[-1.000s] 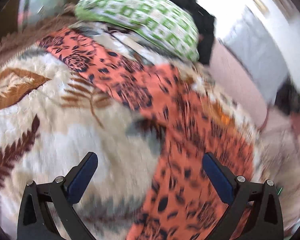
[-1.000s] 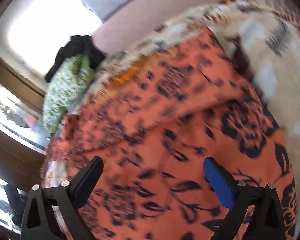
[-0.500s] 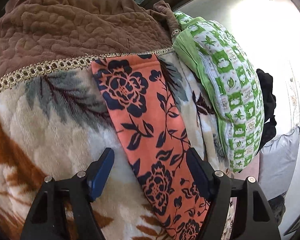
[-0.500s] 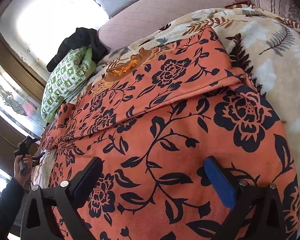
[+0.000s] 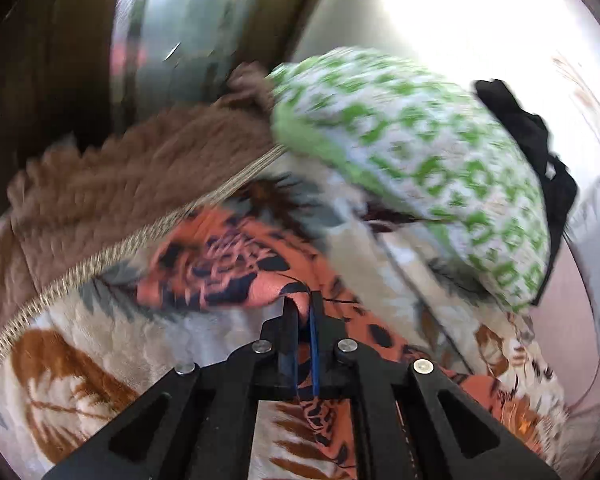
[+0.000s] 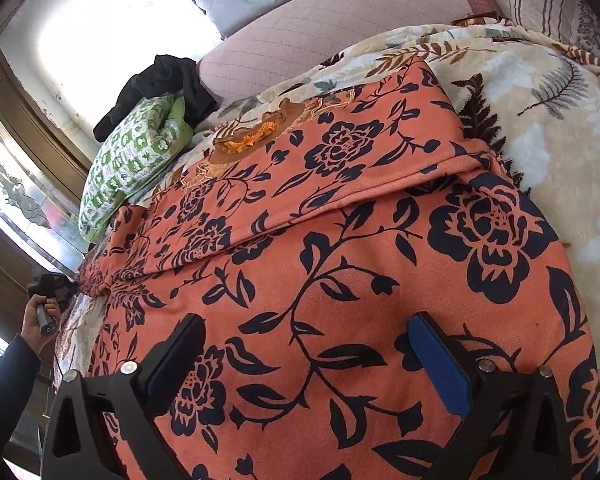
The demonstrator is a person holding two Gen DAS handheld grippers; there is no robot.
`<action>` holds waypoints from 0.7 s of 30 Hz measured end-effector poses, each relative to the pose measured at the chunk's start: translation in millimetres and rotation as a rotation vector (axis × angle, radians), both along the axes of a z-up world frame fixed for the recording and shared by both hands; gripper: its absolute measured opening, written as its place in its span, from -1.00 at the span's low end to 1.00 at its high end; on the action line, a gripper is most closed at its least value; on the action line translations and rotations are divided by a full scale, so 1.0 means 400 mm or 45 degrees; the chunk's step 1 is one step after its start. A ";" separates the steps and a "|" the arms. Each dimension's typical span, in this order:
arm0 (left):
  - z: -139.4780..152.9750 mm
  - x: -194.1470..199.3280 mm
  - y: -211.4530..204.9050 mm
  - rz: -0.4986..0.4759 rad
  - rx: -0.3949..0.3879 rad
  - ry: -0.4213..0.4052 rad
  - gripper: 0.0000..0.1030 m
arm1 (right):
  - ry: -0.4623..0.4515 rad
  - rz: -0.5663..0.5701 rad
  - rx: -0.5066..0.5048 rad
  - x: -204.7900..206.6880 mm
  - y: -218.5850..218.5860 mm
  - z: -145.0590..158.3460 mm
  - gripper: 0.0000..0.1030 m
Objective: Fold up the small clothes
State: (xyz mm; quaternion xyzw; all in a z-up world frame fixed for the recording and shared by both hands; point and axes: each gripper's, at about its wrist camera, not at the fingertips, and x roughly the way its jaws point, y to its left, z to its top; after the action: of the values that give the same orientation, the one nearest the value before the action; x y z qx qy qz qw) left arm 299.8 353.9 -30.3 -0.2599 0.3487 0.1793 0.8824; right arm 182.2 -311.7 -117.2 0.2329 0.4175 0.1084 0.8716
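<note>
**Item: orange floral garment point(image 6: 340, 248).** It is lying spread over a leaf-print blanket point(image 6: 548, 128) on the bed, a fold already running across it. Its far end is reaching toward ten o'clock in the right wrist view, close to a green-and-white pillow point(image 6: 132, 160).

**Item: left gripper point(image 5: 302, 304).** Its fingers are pinching shut on the far end of the garment, with a small tuck of orange cloth showing between the blue pads. The pillow is sitting at one o'clock of the grip, and the brown quilted border point(image 5: 120, 184) of the bedding at ten o'clock. This view is blurring, so how deep the bite goes cannot be told.

**Item: right gripper point(image 6: 304, 360).** Its fingers are standing wide apart over the near part of the garment and are gripping nothing.

**Item: black clothing point(image 6: 160, 84).** It is lying heaped behind the pillow, at eleven o'clock.

**Hazards, as judged:**
- The pinch looks shallow, so the slick cloth could be slipping free once it is drawn over, and the fold would be collapsing short.
- The fingers may be catching blanket pile along with the garment, so the bedding could be rising too.
- With nothing pinning the near part, the whole garment could be sliding and the existing fold could be skewing.
- A wide swing could be brushing the pillow.
</note>
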 end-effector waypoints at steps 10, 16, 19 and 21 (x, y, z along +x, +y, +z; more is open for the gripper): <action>0.226 -0.044 -0.945 -0.970 0.369 -0.300 -0.86 | -0.026 -0.017 0.075 -0.010 -0.019 0.002 0.99; -0.065 -0.080 -1.162 -1.227 0.473 0.204 -0.51 | -0.038 -0.032 0.158 -0.020 -0.038 0.003 0.99; -0.082 -0.100 -1.025 -1.081 0.465 0.171 -0.16 | -0.012 -0.050 0.210 -0.030 -0.058 0.015 0.99; -0.065 -0.119 -0.917 -0.969 0.459 0.123 0.25 | -0.010 -0.077 0.271 -0.039 -0.077 0.034 0.99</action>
State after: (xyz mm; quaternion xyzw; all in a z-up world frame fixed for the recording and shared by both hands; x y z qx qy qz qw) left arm 252.4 -12.8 -56.3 0.0544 0.4240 -0.0891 0.8996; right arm 166.7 -342.6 -103.5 0.3361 0.3930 0.1267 0.8465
